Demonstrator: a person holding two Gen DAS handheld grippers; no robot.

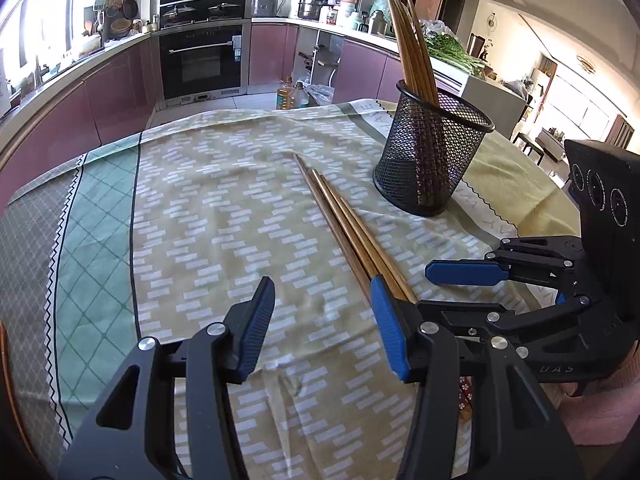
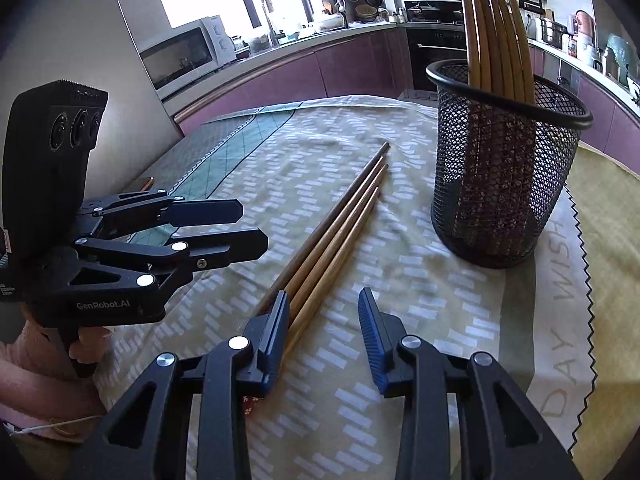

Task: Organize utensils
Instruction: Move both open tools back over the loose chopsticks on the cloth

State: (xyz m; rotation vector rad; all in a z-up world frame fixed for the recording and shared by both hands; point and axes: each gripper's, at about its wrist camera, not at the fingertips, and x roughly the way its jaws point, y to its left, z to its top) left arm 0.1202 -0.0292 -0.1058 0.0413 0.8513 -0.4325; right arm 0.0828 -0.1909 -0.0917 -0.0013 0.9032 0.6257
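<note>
On the table's patterned green-and-beige cloth (image 1: 208, 184), a bundle of loose brown wooden chopsticks (image 1: 344, 224) lies flat beside a round black wire-mesh holder (image 1: 434, 152), in which more wooden chopsticks (image 1: 412, 40) stand upright. The left gripper (image 1: 324, 320) hangs just left of the bundle's near ends, jaws apart and empty. The right gripper (image 2: 324, 332) hangs just right of them, also parted and empty.

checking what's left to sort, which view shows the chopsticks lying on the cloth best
The right wrist view: all four loose chopsticks lie spread apart, tips clear, only the near ends behind the right claw. The left wrist view shows them bunched and overlapping, near ends hidden by a finger.
</note>
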